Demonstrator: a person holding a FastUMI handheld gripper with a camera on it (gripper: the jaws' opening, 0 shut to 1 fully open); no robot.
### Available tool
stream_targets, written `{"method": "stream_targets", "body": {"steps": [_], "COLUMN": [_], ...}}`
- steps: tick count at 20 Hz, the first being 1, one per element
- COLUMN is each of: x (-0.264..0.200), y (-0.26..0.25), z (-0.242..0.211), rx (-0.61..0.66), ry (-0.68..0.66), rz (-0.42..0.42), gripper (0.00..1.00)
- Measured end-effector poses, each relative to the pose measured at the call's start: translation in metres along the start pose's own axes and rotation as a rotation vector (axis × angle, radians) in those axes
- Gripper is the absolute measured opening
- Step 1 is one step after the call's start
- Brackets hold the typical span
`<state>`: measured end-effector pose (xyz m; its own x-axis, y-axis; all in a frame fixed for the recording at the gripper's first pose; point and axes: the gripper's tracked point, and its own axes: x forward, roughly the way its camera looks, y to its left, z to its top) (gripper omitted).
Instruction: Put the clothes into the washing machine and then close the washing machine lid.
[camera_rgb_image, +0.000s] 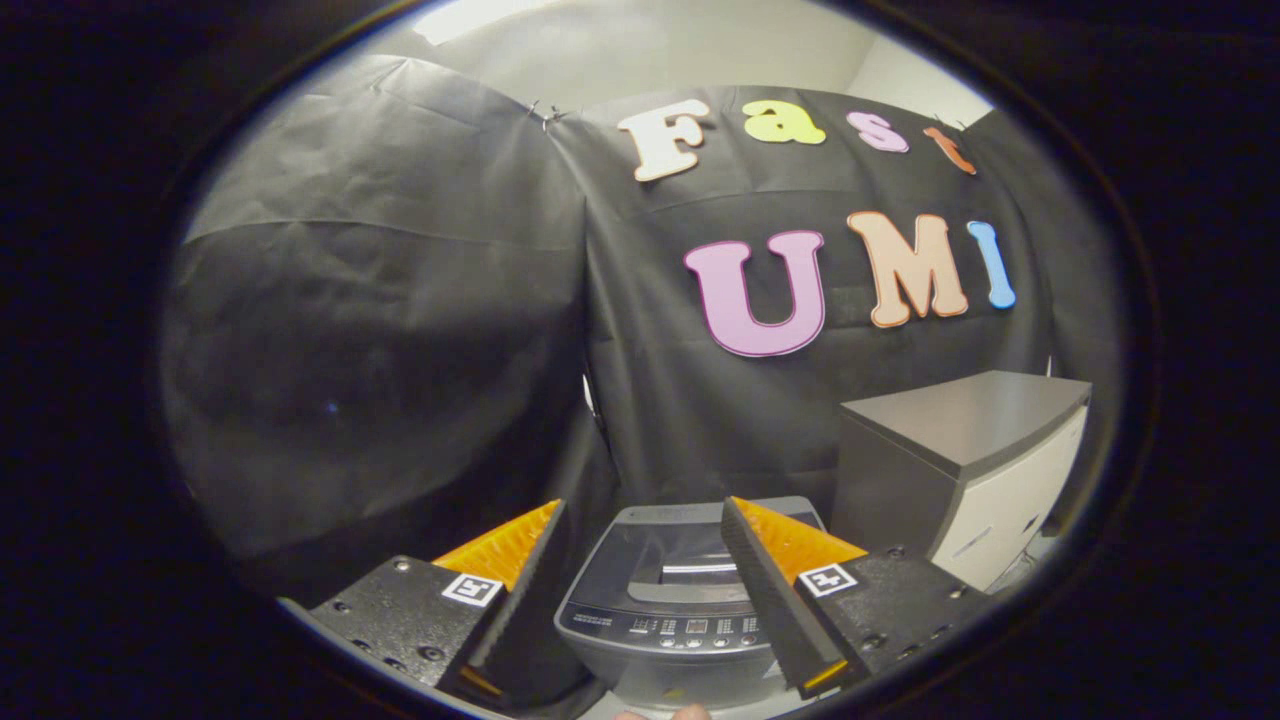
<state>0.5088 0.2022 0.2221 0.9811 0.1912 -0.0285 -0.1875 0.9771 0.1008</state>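
A small grey top-loading washing machine (680, 600) stands just ahead of my fingers, seen between them. Its dark lid (668, 560) lies flat and looks shut, with a row of buttons along the front panel. My gripper (645, 510) is open, held above and in front of the machine, and nothing sits between its fingers. A fingertip of a person's hand (690, 712) peeks in below the machine's front.
A grey cabinet (965, 470) with a pale front stands right of the washing machine, close beside it. The booth's black cloth wall hangs right behind both and wraps around to the left.
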Motion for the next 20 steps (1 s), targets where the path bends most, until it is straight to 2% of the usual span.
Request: {"method": "stream_targets", "body": {"steps": [12, 20], "x": [-0.054, -0.065], "y": [-0.021, -0.026], "z": [-0.006, -0.007], "rx": [-0.036, -0.069], "ry": [-0.017, -0.025], "rz": [-0.054, -0.069], "gripper": [0.92, 0.92]}}
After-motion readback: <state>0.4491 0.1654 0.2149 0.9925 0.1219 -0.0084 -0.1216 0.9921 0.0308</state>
